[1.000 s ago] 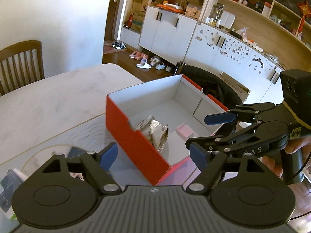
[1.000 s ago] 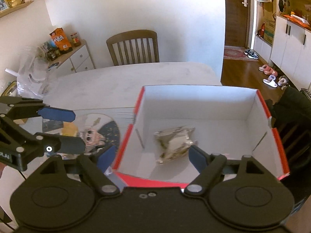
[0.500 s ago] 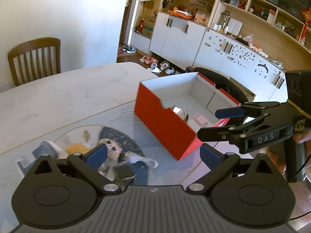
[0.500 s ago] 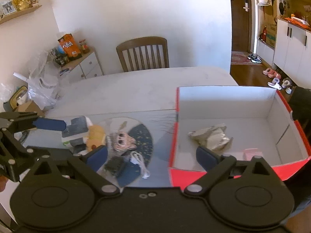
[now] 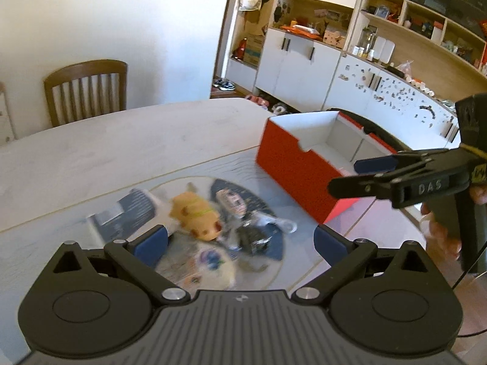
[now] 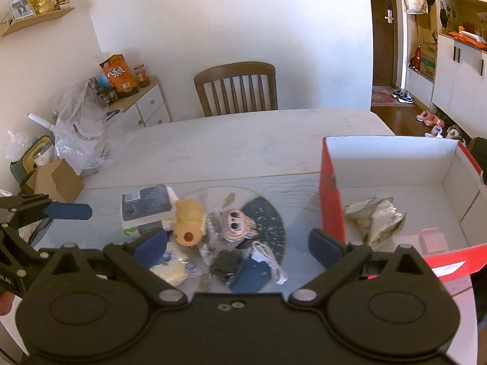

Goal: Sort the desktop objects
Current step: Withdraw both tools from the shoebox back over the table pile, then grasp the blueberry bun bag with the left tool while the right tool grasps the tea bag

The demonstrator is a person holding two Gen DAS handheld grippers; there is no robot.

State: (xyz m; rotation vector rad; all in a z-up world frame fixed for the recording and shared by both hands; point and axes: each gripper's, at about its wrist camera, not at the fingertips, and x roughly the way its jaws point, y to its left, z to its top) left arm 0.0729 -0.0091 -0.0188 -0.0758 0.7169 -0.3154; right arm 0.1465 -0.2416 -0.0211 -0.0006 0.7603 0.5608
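A red box (image 6: 331,200) with a white inside stands at the right; it holds a crumpled silver packet (image 6: 376,217) and a pink item (image 6: 433,240). Left of it on a round mat (image 6: 268,222) lie an orange plush toy (image 6: 187,222), a dark blue booklet box (image 6: 147,203), a black item (image 6: 225,266), a white cable (image 6: 269,258) and a yellow-white pack (image 6: 170,269). My right gripper (image 6: 237,245) is open above this pile. My left gripper (image 5: 240,240) is open over the same pile; the toy (image 5: 196,216) and red box (image 5: 292,167) show there too.
A wooden chair (image 6: 236,88) stands behind the table. A cardboard box (image 6: 53,179) and plastic bags (image 6: 79,133) sit at the far left. Cabinets and shelves (image 5: 304,60) line the right wall. The other gripper (image 5: 395,176) crosses the left wrist view.
Both grippers have swung left, away from the red box to above the pile on the mat. Both stay open and empty.
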